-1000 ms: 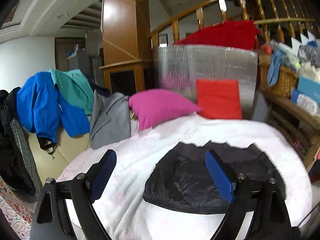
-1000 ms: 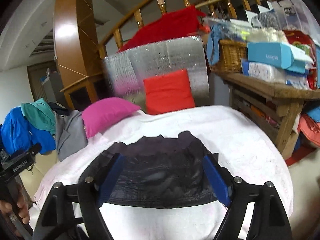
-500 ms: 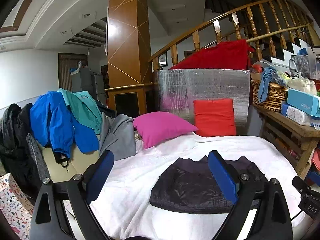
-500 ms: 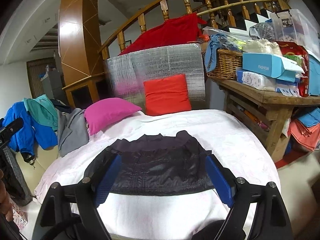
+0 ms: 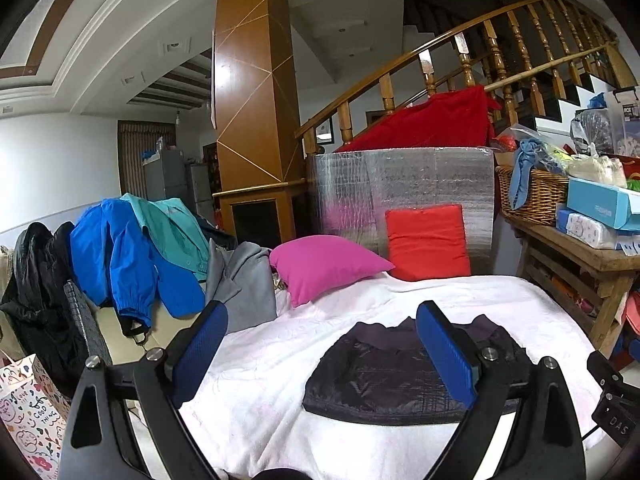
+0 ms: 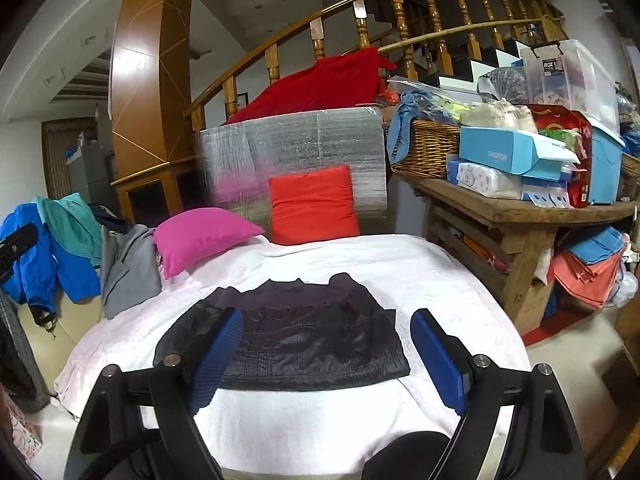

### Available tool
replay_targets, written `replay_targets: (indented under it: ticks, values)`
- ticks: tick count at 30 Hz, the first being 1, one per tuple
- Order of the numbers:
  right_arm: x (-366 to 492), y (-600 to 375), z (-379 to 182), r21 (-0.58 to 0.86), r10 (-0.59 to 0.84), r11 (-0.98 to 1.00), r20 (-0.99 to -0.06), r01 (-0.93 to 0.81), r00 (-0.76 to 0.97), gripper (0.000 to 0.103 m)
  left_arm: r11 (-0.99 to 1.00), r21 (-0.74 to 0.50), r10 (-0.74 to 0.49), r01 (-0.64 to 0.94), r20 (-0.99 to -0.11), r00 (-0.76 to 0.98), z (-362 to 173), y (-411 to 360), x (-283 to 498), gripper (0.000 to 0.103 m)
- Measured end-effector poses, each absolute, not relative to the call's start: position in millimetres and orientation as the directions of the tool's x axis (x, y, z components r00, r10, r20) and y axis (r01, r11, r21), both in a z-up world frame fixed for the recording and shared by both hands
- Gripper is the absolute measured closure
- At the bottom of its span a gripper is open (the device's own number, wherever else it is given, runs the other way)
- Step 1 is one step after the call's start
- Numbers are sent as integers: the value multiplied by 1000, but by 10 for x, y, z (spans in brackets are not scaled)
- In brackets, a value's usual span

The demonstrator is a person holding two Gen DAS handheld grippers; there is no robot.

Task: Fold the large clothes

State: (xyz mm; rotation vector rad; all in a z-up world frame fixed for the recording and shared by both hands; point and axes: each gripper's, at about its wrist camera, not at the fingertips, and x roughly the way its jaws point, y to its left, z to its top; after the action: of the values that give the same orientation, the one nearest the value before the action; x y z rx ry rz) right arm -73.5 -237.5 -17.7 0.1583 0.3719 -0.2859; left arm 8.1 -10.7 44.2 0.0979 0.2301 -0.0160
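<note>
1. Dark jacket (image 6: 288,340): folded flat, near middle of the white bed (image 6: 420,272).
2. Left claw (image 5: 320,344): spread wide, empty, above the bed's near edge.
3. Right claw (image 6: 326,348): spread wide, empty, clear of the jacket.
4. Pink pillow (image 6: 200,232), red cushion (image 6: 312,204): far end.

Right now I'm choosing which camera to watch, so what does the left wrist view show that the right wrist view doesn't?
Only the left wrist view shows the patterned gift bag and the black coat at the far left. Only the right wrist view shows the clear storage bin and the folded coral cloths under the wooden table. Both show the folded dark jacket, the white blanket, pink pillow and red cushion.
</note>
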Motion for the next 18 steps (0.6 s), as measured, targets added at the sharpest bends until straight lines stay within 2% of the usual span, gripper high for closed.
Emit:
replay_targets:
  ticks: [18]
  values:
    - [-885,-2347,-63,102,-268,942,-350,321,898,15,992,113,-31,57,-224,974,480,-160,-82,7]
